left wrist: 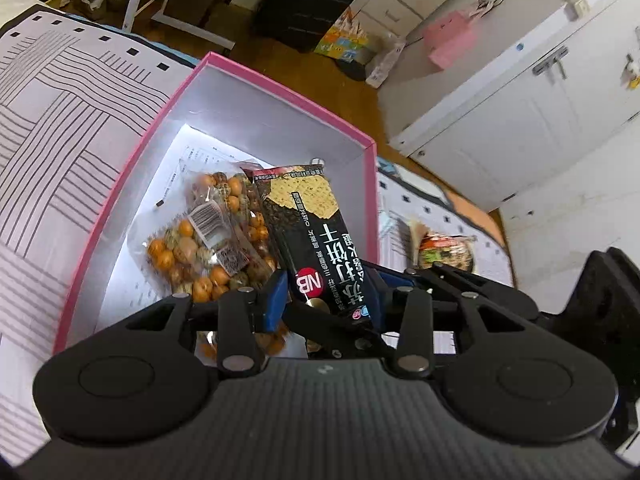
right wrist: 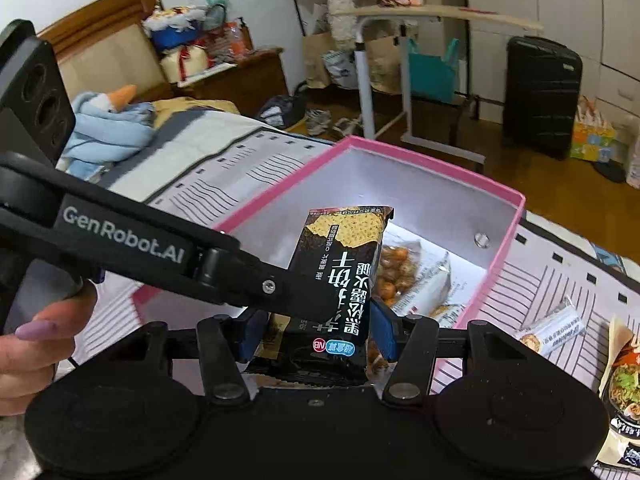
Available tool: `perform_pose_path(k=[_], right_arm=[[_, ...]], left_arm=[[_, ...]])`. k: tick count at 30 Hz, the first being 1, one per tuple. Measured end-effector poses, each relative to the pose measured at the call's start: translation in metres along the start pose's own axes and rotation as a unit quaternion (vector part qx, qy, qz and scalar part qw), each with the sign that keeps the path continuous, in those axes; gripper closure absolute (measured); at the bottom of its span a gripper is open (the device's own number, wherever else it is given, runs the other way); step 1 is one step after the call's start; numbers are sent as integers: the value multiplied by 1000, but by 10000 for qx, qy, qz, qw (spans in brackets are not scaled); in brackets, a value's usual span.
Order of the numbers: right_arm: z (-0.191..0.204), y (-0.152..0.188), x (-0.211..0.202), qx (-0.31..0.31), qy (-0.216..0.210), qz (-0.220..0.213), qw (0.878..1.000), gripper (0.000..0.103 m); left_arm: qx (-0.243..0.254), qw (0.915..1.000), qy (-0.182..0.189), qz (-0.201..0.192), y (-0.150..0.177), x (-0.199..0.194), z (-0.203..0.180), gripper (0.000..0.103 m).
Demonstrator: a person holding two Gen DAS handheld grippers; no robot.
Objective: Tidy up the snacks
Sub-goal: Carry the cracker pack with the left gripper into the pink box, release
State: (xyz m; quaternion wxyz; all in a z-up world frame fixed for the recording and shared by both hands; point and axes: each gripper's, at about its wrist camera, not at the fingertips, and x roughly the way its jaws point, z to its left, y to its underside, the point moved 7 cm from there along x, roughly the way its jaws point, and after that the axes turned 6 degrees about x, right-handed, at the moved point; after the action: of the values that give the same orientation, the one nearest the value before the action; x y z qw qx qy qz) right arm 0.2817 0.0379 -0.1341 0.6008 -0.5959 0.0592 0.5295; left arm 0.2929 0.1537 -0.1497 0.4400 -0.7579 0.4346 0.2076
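**A:** Item one, largest?

**B:** Patterned bedspread (left wrist: 60,120), the work surface. On it stands item two, the pink box (left wrist: 132,168), lid off and ready to take snacks.

**A:** Item three?

**B:** Black cracker pack (left wrist: 316,236), held tilted above the box's near end, probably so it can slide in lengthwise. The left gripper (left wrist: 328,296) has narrowed its jaws onto the pack's lower sides. The right gripper (right wrist: 316,330) flanks the same pack closely, but I cannot tell whether its jaws are pressing.

**A:** Smaller lots?

**B:** Bag of coated nuts (left wrist: 208,240), flat on the box floor beneath the pack and apparently already sorted. Last is a small wrapped bar (right wrist: 552,330), lying loose on the bedspread outside the box.
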Motion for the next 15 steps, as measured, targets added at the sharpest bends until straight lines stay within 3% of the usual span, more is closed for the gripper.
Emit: perform_pose_path(k=[9, 15], right_arm=[[1, 8, 6, -108, 299, 167, 9994, 40], [4, 7, -14, -214, 497, 73, 9985, 37]], left_arm=[[-34, 9996, -151, 239, 9, 23, 10, 60], [165, 9991, -390, 85, 12, 8, 2, 54]])
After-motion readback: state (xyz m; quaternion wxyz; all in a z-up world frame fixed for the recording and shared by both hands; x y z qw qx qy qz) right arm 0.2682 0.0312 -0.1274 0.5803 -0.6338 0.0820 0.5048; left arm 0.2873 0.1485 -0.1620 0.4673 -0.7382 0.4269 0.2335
